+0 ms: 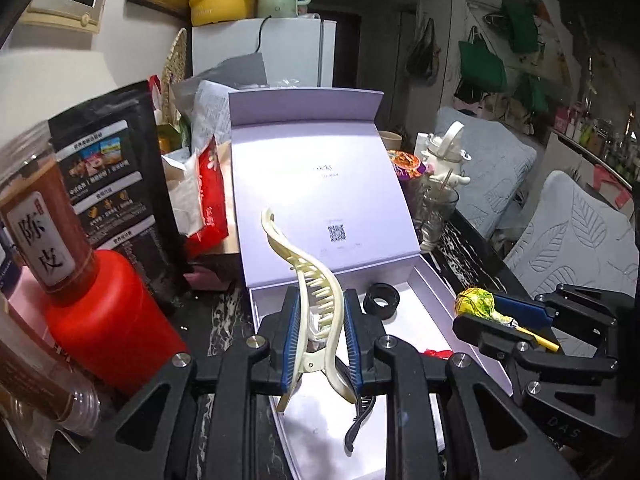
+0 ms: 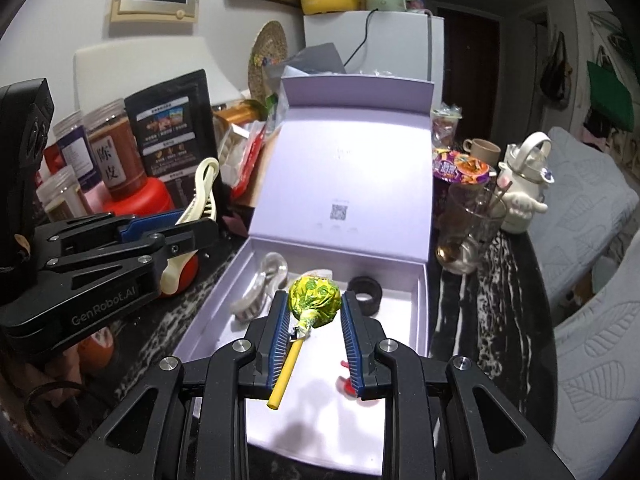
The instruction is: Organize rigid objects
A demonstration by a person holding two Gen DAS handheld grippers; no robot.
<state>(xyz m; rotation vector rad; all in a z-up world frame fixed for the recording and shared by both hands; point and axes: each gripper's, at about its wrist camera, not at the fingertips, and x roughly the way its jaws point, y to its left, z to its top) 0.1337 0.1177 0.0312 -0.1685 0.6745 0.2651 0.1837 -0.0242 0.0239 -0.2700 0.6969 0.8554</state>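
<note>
You're mid-drop: left gripper [image 1: 318, 334] pinches the cream hair clip [image 1: 316, 304]; right gripper [image 2: 314, 322] pinches the lollipop [image 2: 314, 294] (box [image 2: 420, 312] at 12 o'clock); lower, then release.

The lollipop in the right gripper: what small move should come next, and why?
Probably lower the right gripper a little and open it, so the lollipop lands in the box. It already hangs over the bare floor of the box, between the clear hair clip and the black ring. The left gripper holds a cream hair clip beside it.
</note>
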